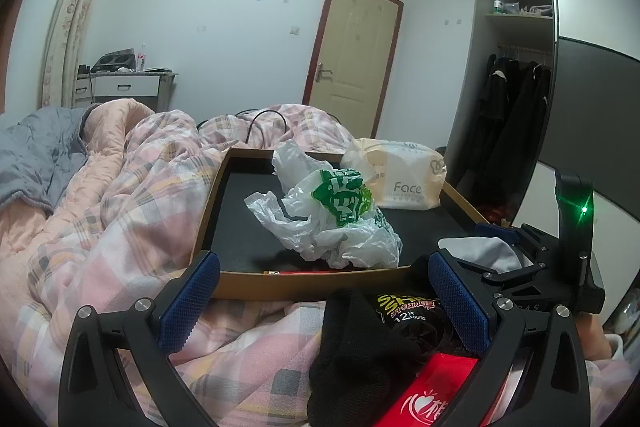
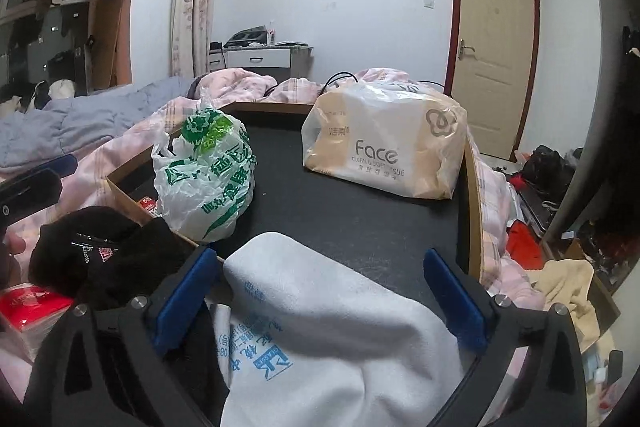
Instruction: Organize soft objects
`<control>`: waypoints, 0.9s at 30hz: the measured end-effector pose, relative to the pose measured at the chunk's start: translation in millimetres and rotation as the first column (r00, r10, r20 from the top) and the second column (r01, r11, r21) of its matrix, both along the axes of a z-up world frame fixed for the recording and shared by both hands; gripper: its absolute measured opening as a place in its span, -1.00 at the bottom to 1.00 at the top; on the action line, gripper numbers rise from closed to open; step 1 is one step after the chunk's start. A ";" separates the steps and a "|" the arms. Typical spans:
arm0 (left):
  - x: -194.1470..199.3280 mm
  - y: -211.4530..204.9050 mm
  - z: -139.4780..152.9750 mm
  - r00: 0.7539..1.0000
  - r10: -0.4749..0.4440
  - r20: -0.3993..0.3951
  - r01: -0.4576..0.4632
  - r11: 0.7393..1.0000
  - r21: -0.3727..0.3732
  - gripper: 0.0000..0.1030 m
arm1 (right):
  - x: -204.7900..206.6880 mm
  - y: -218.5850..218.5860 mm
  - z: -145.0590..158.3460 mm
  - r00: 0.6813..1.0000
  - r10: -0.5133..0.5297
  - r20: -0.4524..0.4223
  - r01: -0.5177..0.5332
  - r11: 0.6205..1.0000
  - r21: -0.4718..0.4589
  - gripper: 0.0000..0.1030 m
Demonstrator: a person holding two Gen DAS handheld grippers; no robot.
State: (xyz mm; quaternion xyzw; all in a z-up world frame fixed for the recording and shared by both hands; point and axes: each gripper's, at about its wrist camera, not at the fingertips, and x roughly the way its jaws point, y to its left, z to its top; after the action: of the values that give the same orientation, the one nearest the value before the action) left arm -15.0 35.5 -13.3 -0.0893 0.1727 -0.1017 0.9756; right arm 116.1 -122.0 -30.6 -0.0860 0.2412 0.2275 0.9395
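Cloth (image 2: 320, 315), pale grey with blue print, lies between the wide-apart pads of the right claw (image 2: 324, 297), draped over the near rim of the tray (image 2: 474, 195); neither pad presses it. Left claw (image 1: 324, 301) gapes empty just short of that rim, above a black sock (image 1: 360, 355). Inside the tray sits a crumpled plastic bag (image 2: 204, 175); a tissue pack (image 2: 384, 143) rests at its far corner.
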 end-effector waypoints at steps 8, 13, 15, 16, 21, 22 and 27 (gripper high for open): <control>0.7 0.2 -0.3 1.000 0.000 0.000 0.000 1.000 -0.001 1.00 | 3.5 -1.0 -5.0 1.000 0.008 -0.006 -0.008 1.000 -0.014 0.99; 0.6 0.5 -0.3 1.000 0.000 0.000 0.000 1.000 -0.001 1.00 | 3.0 -1.3 -5.4 1.000 0.009 -0.003 -0.009 1.000 -0.014 0.99; 1.3 0.4 -0.5 1.000 0.000 -0.001 0.000 1.000 -0.001 1.00 | 3.0 -0.9 -5.3 1.000 0.010 0.000 -0.010 1.000 -0.013 0.99; 1.3 0.4 -0.4 1.000 0.000 -0.001 0.000 1.000 -0.001 1.00 | 2.5 -1.2 -5.3 1.000 0.010 0.001 -0.010 1.000 -0.012 0.99; 0.9 0.4 -0.4 1.000 0.000 0.000 0.000 1.000 -0.001 1.00 | 2.3 -1.1 -5.3 1.000 0.010 0.001 -0.010 1.000 -0.013 0.99; 1.4 0.4 -0.4 1.000 0.000 0.000 0.000 1.000 0.000 1.00 | 2.3 -0.8 -5.3 1.000 0.010 0.000 -0.010 1.000 -0.014 0.99; 1.4 0.4 -0.4 1.000 0.000 -0.001 0.000 1.000 -0.001 1.00 | 2.4 -0.7 -5.2 1.000 0.010 0.001 -0.010 1.000 -0.013 0.99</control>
State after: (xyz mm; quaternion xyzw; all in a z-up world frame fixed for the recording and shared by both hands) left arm -13.6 36.0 -13.7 -0.0899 0.1731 -0.1017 0.9755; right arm 118.5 -122.7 -35.8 -0.0935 0.2418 0.2306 0.9379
